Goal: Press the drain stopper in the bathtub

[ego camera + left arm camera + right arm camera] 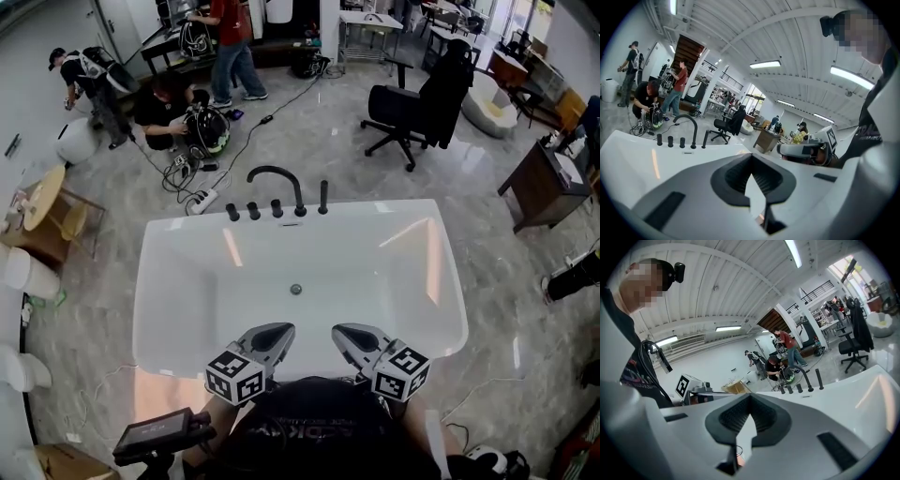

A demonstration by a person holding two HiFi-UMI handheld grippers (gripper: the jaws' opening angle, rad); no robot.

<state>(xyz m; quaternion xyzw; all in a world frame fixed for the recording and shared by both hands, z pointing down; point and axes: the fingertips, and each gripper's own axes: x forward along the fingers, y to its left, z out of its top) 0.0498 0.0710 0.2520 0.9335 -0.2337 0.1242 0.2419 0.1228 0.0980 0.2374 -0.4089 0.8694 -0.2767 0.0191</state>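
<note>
Workshop floor, white bathtub [375,272] ahead: left tongs [281,331] and right tongs [339,332] hover pressed together over its near rim, likely closed to poke the drain stopper [296,290] at bathtub's middle.

Left hand-held gripper [279,333] at 7 o'clock and right hand-held gripper [343,334] at 5 o'clock of the head view, side by side and apart. The tips point toward 12 o'clock and angle slightly toward each other. Each gripper's jaws are closed together, with nothing between them.
</note>
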